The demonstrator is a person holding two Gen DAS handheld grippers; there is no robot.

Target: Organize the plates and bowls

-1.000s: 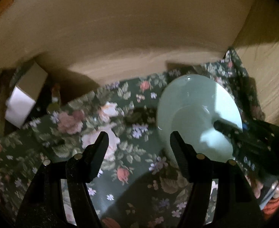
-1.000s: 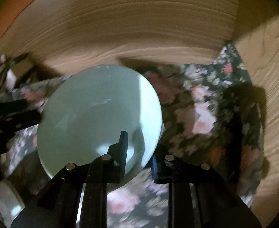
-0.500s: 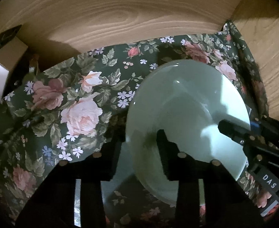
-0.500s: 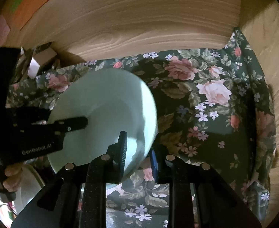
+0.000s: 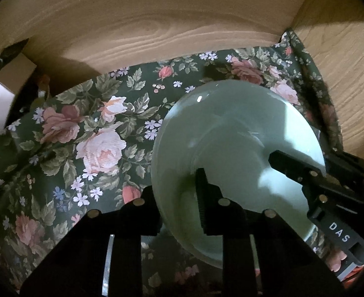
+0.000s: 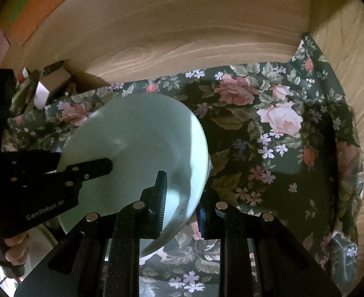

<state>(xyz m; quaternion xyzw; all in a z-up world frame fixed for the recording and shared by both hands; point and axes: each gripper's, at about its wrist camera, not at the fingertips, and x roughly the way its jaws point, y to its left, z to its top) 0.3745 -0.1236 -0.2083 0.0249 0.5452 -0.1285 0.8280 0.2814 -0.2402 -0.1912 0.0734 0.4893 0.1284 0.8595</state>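
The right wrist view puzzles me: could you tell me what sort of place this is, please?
Probably the inside of a wooden cupboard or shelf at home: wood-grain panels close in the back and side, a floral liner cloth covers the floor, and a pale green plate is being put away.

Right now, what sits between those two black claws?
The pale green plate: the left gripper and right gripper each pinch its rim from opposite sides, above the floral cloth. Both views show it.

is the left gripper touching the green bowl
Touching. The left wrist view shows the left gripper straddling the green bowl rim, a finger on each side.
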